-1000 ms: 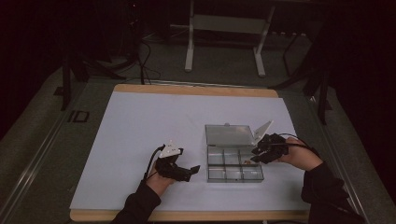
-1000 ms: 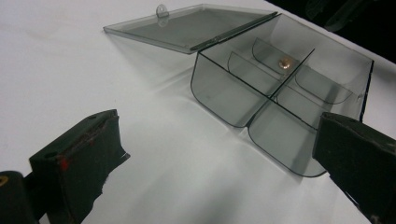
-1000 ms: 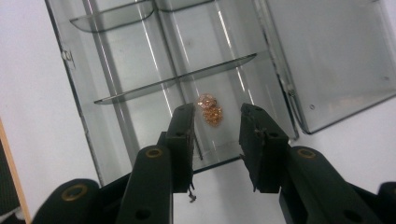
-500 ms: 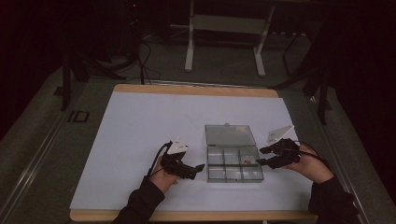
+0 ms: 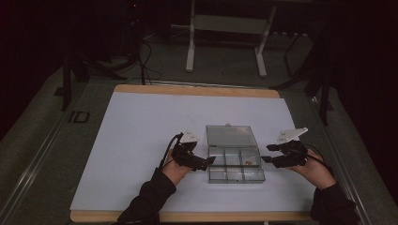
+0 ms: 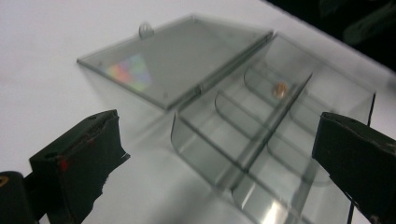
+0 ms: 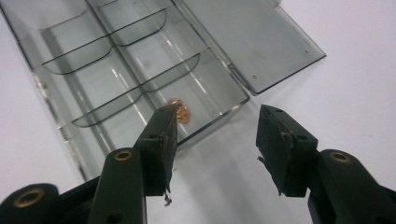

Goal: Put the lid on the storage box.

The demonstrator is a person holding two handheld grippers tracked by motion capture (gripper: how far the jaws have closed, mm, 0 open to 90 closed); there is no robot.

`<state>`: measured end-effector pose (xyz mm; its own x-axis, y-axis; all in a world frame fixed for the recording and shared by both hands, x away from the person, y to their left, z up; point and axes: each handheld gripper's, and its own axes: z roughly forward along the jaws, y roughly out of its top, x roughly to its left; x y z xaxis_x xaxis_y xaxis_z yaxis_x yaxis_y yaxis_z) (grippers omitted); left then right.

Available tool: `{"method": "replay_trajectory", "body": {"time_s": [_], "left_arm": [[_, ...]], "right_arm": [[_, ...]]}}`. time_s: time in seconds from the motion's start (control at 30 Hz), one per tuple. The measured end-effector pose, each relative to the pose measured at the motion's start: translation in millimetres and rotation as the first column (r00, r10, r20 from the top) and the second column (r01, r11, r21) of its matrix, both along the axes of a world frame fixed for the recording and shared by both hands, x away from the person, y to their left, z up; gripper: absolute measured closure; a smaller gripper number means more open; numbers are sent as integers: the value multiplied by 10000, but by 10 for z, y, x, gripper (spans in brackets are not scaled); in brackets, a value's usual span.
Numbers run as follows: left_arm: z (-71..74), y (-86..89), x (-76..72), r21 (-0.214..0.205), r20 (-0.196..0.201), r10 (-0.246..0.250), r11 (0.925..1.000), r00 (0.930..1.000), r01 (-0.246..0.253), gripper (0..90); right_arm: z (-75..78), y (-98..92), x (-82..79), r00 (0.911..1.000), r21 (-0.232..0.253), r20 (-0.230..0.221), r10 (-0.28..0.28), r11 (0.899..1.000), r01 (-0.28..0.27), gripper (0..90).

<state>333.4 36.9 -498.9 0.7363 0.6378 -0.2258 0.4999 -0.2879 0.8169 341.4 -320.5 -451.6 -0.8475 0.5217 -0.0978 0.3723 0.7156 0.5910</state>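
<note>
A clear plastic compartment box [image 5: 236, 174] lies on the white mat, its lid [image 5: 231, 136] folded open flat behind it. A small copper-coloured piece [image 5: 257, 162] rests in a right-hand compartment, and it is also seen as the piece [image 6: 280, 89] and the piece [image 7: 180, 112]. My left gripper [image 5: 210, 161] is just off the box's left side, open wide [image 6: 217, 128] with the box's near corner in front of its jaws. My right gripper [image 5: 264, 159] is just off the box's right edge. Its jaws [image 7: 218, 112] have just been opening and nothing is between them.
The white mat [image 5: 141, 131] covers a wooden-edged table [image 5: 197, 88]. Beyond the far edge is a dark floor with metal frame legs [image 5: 190, 51] and cables [image 5: 145, 56]. The person's sleeves come in from the bottom.
My right gripper drew back to the right, off the box, and its jaws widened. My left gripper moved a little toward the box's left side.
</note>
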Motion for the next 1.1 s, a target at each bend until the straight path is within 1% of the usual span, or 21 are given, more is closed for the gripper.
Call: {"method": "replay_trajectory", "body": {"time_s": [0.03, 0.07, 0.13, 0.27, 0.4, 0.43, 0.47, 0.5, 0.6, 0.63, 0.67, 0.73, 0.8, 0.83, 0.9, 0.93, 0.97, 1.0, 1.03, 1.07, 1.1], "left_arm": [[10, -12, 28, -9, -23, 65, 10000, 10000, -65, 20], [20, -24, 56, -24, -18, 7, 10000, 10000, -7, 21], [42, -56, 113, 213, 38, 70, 9997, 10000, -71, 21], [78, -102, 247, 33, 10, 204, 9998, 9998, -204, 21], [77, -138, 394, -105, -159, 571, 9983, 9982, -572, 23], [72, -147, 424, -78, -192, 738, 9972, 9971, -740, 43], [62, -152, 458, -161, -285, 884, 9959, 9957, -889, 46], [51, -153, 491, -302, -435, 860, 9957, 9953, -873, 50], [5, -172, 582, -316, -775, 1059, 9936, 9914, -1086, 72], [-16, -176, 613, -338, -955, 1125, 9927, 9891, -1161, 89], [-39, -180, 643, -338, -1148, 1230, 9912, 9857, -1276, 134], [-83, -188, 689, -334, -1382, 1346, 9895, 9812, -1405, 152], [-140, -199, 743, -259, -1729, 1541, 9866, 9728, -1608, 179], [-166, -197, 769, -273, -1947, 1579, 9857, 9681, -1662, 212], [-209, -202, 800, -185, -2127, 1688, 9841, 9624, -1767, 234], [-241, -204, 820, -129, -2332, 1723, 9835, 9570, -1802, 249], [-268, -203, 833, -209, -2517, 1717, 9829, 9525, -1827, 251], [-295, -197, 846, -267, -2718, 1676, 9830, 9477, -1815, 279], [-319, -198, 854, -354, -2886, 1602, 9834, 9439, -1778, 298], [-344, -199, 859, -573, -3100, 1406, 9844, 9403, -1661, 300], [-364, -204, 858, -655, -3176, 1363, 9841, 9384, -1652, 310]], "right_arm": [[-4, -7, 4, 10000, 67, -11, -66, 10000, 66, 475], [-6, -14, 9, 9999, 97, 21, -114, 9999, 113, 474], [-11, -22, 19, 9998, 119, 25, -215, 9997, 214, 475], [-21, -29, 32, 9994, 131, 62, -336, 9994, 335, 475], [-21, -38, 45, 9989, 235, 156, -433, 9988, 430, 475], [-20, -39, 50, 9988, 249, 157, -466, 9986, 462, 475], [-20, -37, 55, 9986, 284, 133, -507, 9983, 503, 475], [-20, -38, 61, 9987, 276, 166, -488, 9984, 484, 475], [-18, -25, 69, 9984, 263, 187, -526, 9983, 521, 475], [-16, -22, 71, 9985, 261, 197, -513, 9984, 508, 475], [-15, -18, 72, 9985, 263, 205, -510, 9984, 505, 475], [-16, -8, 74, 9985, 277, 232, -486, 9985, 480, 475], [-20, 2, 72, 9985, 257, 248, -485, 9985, 478, 475], [-24, 6, 75, 9986, 252, 274, -453, 9987, 446, 476], [-32, 15, 74, 9985, 205, 296, -461, 9988, 455, 476], [-33, 15, 75, 9985, 189, 315, -454, 9988, 448, 477], [-35, 15, 78, 9984, 239, 307, -475, 9986, 468, 477], [-36, 13, 81, 9982, 229, 325, -508, 9985, 501, 479], [-35, 11, 83, 9980, 240, 321, -552, 9982, 545, 480], [-35, 9, 85, 9979, 264, 313, -558, 9981, 550, 480], [-34, 9, 82, 9979, 281, 319, -569, 9980, 560, 481]]}}
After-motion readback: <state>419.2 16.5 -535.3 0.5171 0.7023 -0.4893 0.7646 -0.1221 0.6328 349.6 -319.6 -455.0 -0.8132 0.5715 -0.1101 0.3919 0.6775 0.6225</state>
